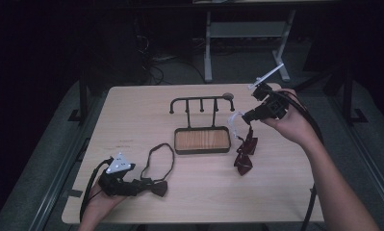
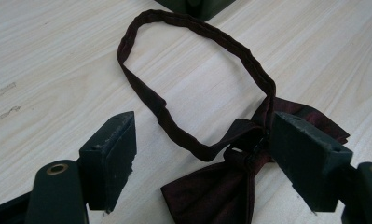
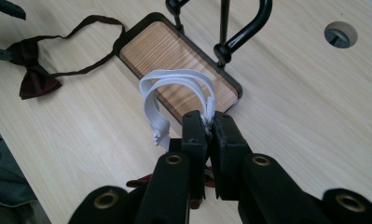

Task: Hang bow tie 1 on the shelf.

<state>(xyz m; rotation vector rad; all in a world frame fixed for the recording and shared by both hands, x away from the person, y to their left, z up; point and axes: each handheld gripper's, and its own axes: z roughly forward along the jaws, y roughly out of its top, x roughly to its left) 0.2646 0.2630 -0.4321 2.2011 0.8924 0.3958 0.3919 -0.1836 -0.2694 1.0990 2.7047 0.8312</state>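
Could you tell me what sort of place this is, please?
Probably a lab or workshop: a pale wooden worktable in a dark room, tangled black cables on the floor, and a grey metal desk frame behind it.

My bow tie (image 2: 211, 186) is dark red cloth, matt and slightly creased — its white strap (image 3: 174, 88) looks like woven elastic. The table (image 3: 314, 116) is pale smooth wood grain; the rack (image 1: 201, 103) is glossy black metal — its tray (image 3: 174, 65) has a wood-look base.
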